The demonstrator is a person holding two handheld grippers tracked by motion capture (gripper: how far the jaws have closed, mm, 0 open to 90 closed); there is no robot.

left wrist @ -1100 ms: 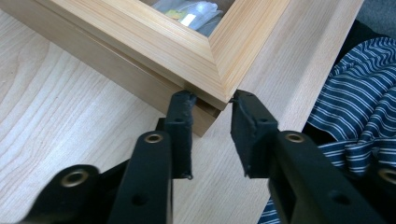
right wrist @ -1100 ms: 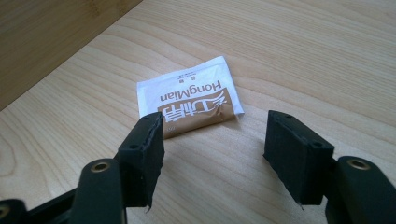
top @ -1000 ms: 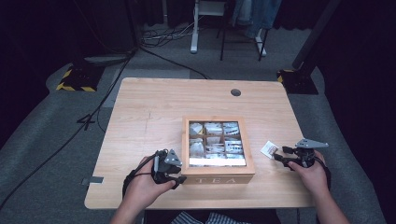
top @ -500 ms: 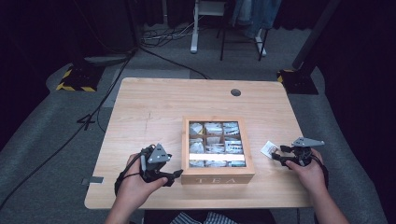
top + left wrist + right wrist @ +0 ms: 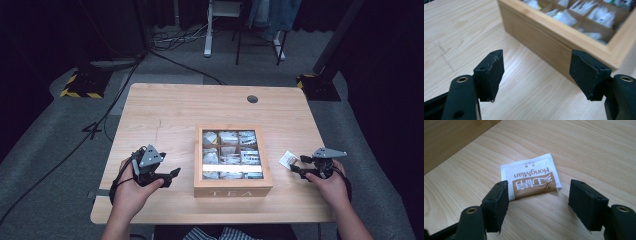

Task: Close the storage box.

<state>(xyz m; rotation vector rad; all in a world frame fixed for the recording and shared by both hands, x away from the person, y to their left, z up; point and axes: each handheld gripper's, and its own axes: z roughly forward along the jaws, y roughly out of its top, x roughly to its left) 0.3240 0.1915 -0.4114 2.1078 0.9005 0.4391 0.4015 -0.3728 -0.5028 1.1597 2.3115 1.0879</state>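
Note:
A wooden tea box point(image 5: 233, 189) marked TEA stands at the table's middle front, with several tea packets visible through its top. In the left gripper view, its side wall point(image 5: 554, 47) lies just ahead on the right. My left gripper point(image 5: 175, 173) is left of the box and apart from it. Its jaws have just been opening, and nothing is between them point(image 5: 536, 72). A white and brown tea packet point(image 5: 288, 159) lies flat on the table right of the box. My right gripper point(image 5: 296, 164) stands just behind the packet point(image 5: 531, 178). Its jaws have just been opening, and they do not touch the packet point(image 5: 539, 200).
The light wooden table point(image 5: 190, 110) has a round cable hole point(image 5: 252, 99) at the back right. Grey carpet, cables and a yellow-black striped base point(image 5: 80, 85) lie beyond the table's far left. Chair and desk legs stand farther back.
My left gripper drew away from the box's front left corner toward the left, and its jaws spread wider. The right hand stayed where it was beside the packet.

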